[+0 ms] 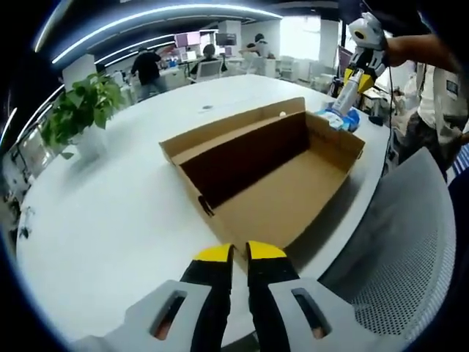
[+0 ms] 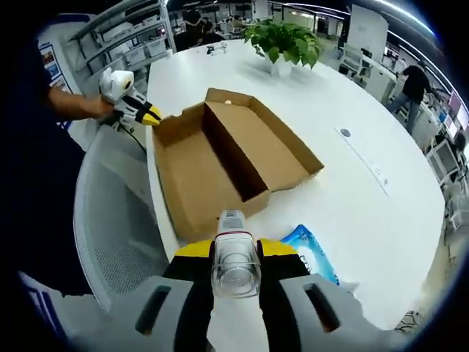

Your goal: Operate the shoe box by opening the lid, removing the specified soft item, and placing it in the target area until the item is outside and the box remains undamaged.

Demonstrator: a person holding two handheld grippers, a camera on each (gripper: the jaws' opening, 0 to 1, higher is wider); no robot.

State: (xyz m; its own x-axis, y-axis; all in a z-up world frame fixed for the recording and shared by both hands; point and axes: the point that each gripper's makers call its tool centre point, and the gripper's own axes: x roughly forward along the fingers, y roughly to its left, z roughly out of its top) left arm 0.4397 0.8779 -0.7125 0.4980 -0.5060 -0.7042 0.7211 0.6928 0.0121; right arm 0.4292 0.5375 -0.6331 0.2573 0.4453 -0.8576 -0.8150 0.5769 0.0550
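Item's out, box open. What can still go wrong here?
1. Right gripper holds the clear item beside the blue packet, near the table edge; released there, it may roll off.
2. Left gripper is at the box corner, and the box lies along the edge; a nudge might tip it off.

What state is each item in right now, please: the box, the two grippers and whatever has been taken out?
Shoe box: lid open, inside empty.
Left gripper: shut, holding nothing, at the box's near edge.
Right gripper: shut on a clear bottle.
Blue packet: outside the box, lying on the white table.
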